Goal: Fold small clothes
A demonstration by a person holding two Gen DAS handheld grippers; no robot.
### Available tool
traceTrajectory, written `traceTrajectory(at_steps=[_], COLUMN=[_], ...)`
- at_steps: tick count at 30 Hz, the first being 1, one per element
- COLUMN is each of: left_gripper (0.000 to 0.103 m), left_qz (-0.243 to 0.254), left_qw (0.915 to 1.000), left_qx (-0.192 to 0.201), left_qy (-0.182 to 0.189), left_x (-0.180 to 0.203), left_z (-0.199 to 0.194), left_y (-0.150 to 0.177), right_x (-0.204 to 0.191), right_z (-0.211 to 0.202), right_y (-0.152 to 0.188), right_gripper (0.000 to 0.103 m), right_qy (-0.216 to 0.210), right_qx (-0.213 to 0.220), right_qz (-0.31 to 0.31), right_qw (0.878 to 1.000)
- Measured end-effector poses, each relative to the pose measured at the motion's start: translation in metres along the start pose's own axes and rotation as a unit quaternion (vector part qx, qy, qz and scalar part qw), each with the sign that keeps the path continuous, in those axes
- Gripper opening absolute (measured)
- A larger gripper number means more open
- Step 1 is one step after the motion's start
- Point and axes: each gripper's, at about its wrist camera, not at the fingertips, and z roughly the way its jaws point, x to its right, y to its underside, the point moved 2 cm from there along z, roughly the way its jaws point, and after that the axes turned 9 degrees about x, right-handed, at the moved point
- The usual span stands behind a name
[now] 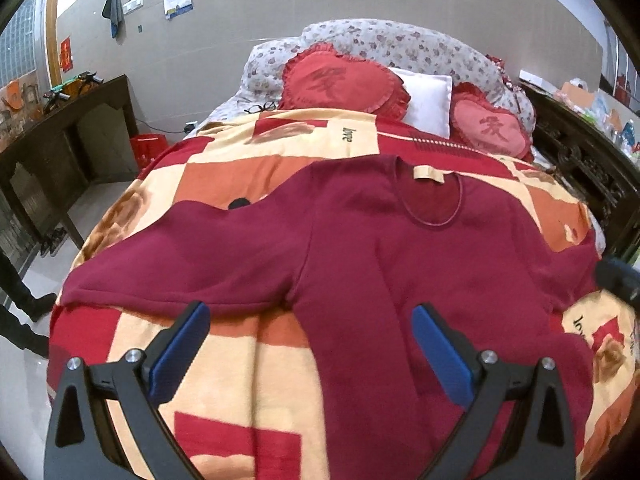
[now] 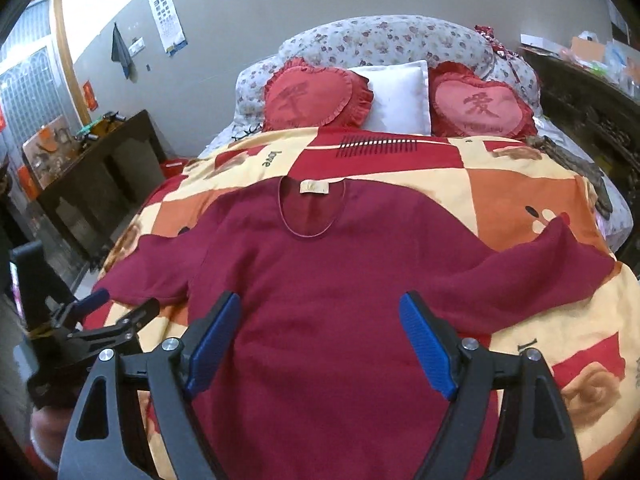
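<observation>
A dark red long-sleeved top (image 1: pixel 400 248) lies flat, front up, on a patterned bedspread (image 1: pixel 240 380), with its neck and beige label (image 1: pixel 430 174) pointing to the pillows. Both sleeves are spread out to the sides. My left gripper (image 1: pixel 310 316) is open and empty, hovering over the left armpit area. My right gripper (image 2: pixel 320 304) is open and empty, hovering over the middle of the top (image 2: pixel 332 288). The left gripper also shows at the left edge of the right wrist view (image 2: pixel 120 304). The right sleeve (image 2: pixel 540 272) lies bent on the bedspread.
Two red heart cushions (image 2: pixel 316 96) (image 2: pixel 480 106) and a white pillow (image 2: pixel 400 98) lie at the head of the bed. A dark wooden desk (image 1: pixel 60 152) stands left of the bed, a dark cabinet (image 1: pixel 580 160) right. Glasses (image 1: pixel 260 108) lie near the pillows. A person's legs (image 1: pixel 20 300) stand at the left.
</observation>
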Motion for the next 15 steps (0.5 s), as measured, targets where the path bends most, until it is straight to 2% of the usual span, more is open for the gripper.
traceTrajectory(at_steps=[5,9,15], left_gripper=[0.103,0.103,0.102], left_qz=[0.001,-0.017,-0.017], left_qw=[1.0,0.9998,0.9998], left_qx=[-0.007,-0.009,-0.009], left_qy=[-0.004,0.0,-0.006], left_x=[0.0,-0.005,-0.008], left_z=[0.006,0.011,0.016], left_y=[0.0,0.001,0.001], right_x=[-0.008,-0.008,-0.005], right_z=[0.01,0.02,0.035], right_y=[0.005,0.007,0.013], right_gripper=[0.103,0.103,0.103], right_qy=[0.018,0.034,0.038], right_qx=[0.003,0.009,-0.003], right_qz=[-0.021,-0.026,-0.014], right_qw=[1.0,0.999,0.999])
